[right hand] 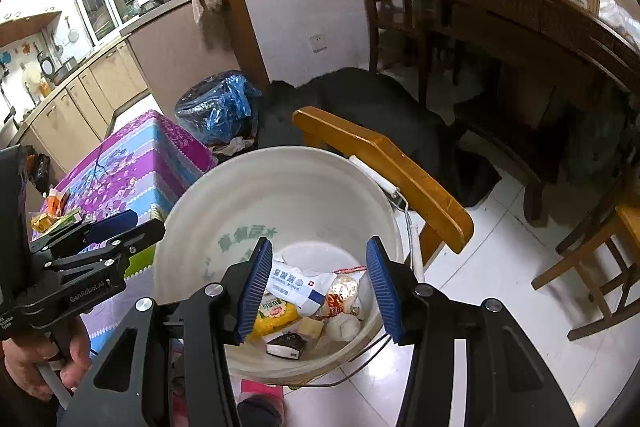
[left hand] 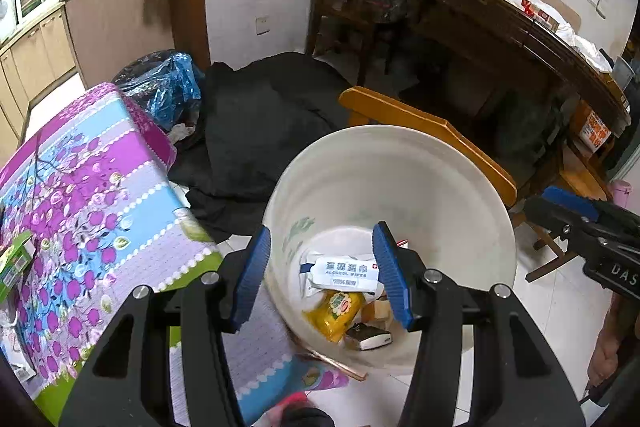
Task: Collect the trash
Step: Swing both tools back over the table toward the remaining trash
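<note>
A white plastic bucket (left hand: 400, 171) stands on the floor beside the table and holds trash: a white alcohol wipes packet (left hand: 346, 273), a yellow wrapper (left hand: 336, 311) and a small dark and white box (left hand: 368, 337). The bucket (right hand: 280, 183) also shows in the right wrist view with the wipes packet (right hand: 298, 283), the yellow wrapper (right hand: 274, 317) and the small box (right hand: 286, 345). My left gripper (left hand: 320, 277) is open and empty above the bucket's left rim. My right gripper (right hand: 318, 291) is open and empty above the bucket. More wrappers (right hand: 56, 213) lie on the table.
A table with a purple and blue flowered cloth (left hand: 92, 187) stands to the left, with a green box (left hand: 16, 263) on it. A yellow wooden chair (left hand: 432, 135) stands behind the bucket. A black cloth heap (left hand: 264, 115), a blue trash bag (left hand: 168, 87) and a dark wooden table (left hand: 500, 27) lie further back.
</note>
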Demonstrator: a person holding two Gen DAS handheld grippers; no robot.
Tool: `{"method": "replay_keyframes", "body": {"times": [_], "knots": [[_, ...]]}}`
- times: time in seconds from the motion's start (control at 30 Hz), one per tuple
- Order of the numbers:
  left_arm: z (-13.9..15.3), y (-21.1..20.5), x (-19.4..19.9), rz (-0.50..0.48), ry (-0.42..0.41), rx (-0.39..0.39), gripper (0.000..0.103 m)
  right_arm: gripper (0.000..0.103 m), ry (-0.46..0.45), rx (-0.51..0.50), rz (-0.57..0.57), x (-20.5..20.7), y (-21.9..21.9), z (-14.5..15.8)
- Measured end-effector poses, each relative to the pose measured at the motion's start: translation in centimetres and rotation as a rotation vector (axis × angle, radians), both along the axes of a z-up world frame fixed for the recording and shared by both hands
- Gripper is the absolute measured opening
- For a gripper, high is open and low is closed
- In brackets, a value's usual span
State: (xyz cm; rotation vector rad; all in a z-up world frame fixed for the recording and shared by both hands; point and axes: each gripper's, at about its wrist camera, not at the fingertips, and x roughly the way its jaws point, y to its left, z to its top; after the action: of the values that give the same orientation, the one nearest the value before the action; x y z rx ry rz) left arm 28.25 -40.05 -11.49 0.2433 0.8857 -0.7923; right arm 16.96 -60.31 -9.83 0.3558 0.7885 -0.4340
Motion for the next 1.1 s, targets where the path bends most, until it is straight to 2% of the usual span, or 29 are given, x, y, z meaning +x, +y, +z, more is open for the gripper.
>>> {"method": "replay_keyframes", "body": {"times": [0.03,0.2,0.33,0.4,0.53,0.63,0.77,0.87,0.97,1.07,1.1], "knots": [[0.1,0.7,0.0,0.009,-0.001,-0.005,0.051,0.052,-0.019,-0.015,0.010,-0.1,0.6,0.4],[0.7,6.1,0.5,0.055,-0.036,-0.023,0.051,0.076,-0.161,-0.108,0.109,-0.6,6.6,2.8],[0.8,13.4,1.7,0.145,-0.064,-0.028,0.051,0.081,-0.223,-0.094,0.208,0.1,11.7,2.8],[0.6,18.3,2.8,0.231,-0.074,-0.025,0.053,0.083,-0.234,-0.060,0.252,0.8,14.0,2.1],[0.5,27.3,5.3,0.392,-0.069,-0.036,0.055,0.083,-0.212,0.014,0.347,3.0,18.0,-0.2],[1.2,32.5,6.8,0.473,-0.080,-0.050,0.055,0.083,-0.199,0.082,0.404,4.7,20.5,-1.5],[2.2,38.7,8.9,0.584,-0.108,-0.101,0.066,0.083,-0.191,0.129,0.458,6.7,23.7,-2.5],[1.6,41.4,11.3,0.668,-0.061,-0.148,0.066,0.083,-0.186,0.152,0.495,7.7,25.7,-2.8],[-0.8,41.3,14.7,0.688,0.018,-0.102,0.066,0.083,-0.173,0.159,0.516,8.3,26.9,-3.1],[-3.2,39.6,16.2,0.613,0.128,-0.081,0.065,0.083,-0.164,0.170,0.523,8.7,27.2,-3.3],[-3.4,38.5,15.6,0.521,0.164,-0.114,0.065,0.083,-0.162,0.170,0.522,8.9,27.3,-3.2]]}}
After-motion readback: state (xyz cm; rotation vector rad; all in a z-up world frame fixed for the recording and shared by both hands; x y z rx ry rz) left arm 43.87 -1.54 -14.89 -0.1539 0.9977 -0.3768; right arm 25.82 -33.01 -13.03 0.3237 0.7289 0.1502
